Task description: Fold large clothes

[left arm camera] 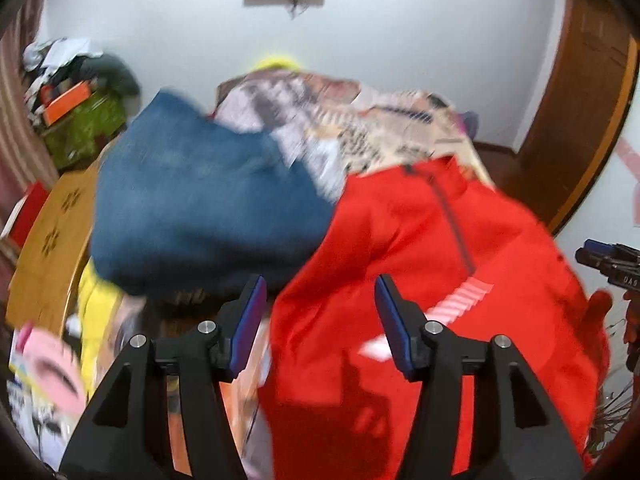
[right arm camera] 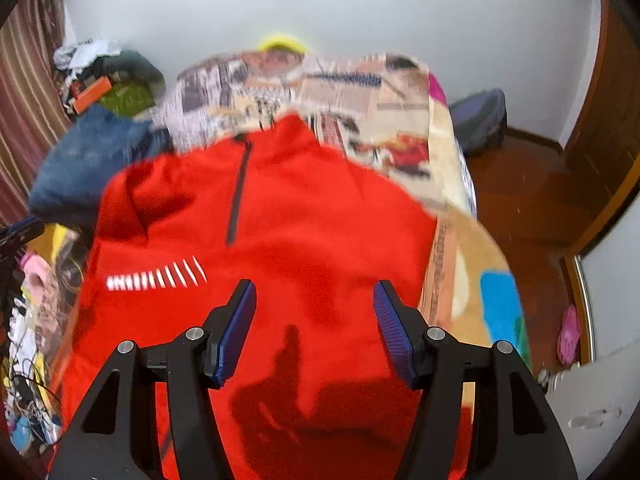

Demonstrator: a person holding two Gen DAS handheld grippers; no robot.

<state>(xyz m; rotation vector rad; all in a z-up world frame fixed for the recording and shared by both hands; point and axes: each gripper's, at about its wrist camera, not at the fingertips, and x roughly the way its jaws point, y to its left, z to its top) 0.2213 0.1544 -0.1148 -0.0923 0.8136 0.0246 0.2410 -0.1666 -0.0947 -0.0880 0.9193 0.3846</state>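
Observation:
A red zip-neck top (left arm camera: pixel 420 248) (right arm camera: pixel 272 216) with slanted white stripes on the chest lies spread on the bed, collar at the far end. My left gripper (left arm camera: pixel 320 284) hovers over its left edge, jaws apart with nothing between the blue pads. My right gripper (right arm camera: pixel 314 286) hangs over the lower middle of the top, also open and empty, and its shadow falls on the cloth. The right gripper's tip (left arm camera: pixel 608 260) shows at the right edge of the left wrist view. A folded blue denim garment (left arm camera: pixel 200 200) (right arm camera: pixel 92 160) lies beside the top on the left.
The bed has a patterned sheet (right arm camera: pixel 304 88) and a yellow pillow (right arm camera: pixel 282 44) at its head. Clutter piles (left arm camera: pixel 76 96) stand at the far left, with a wooden board (left arm camera: pixel 52 240) beside the bed. A wooden floor (right arm camera: pixel 520 184), a door (right arm camera: pixel 612 120) and a dark bag (right arm camera: pixel 480 120) are on the right.

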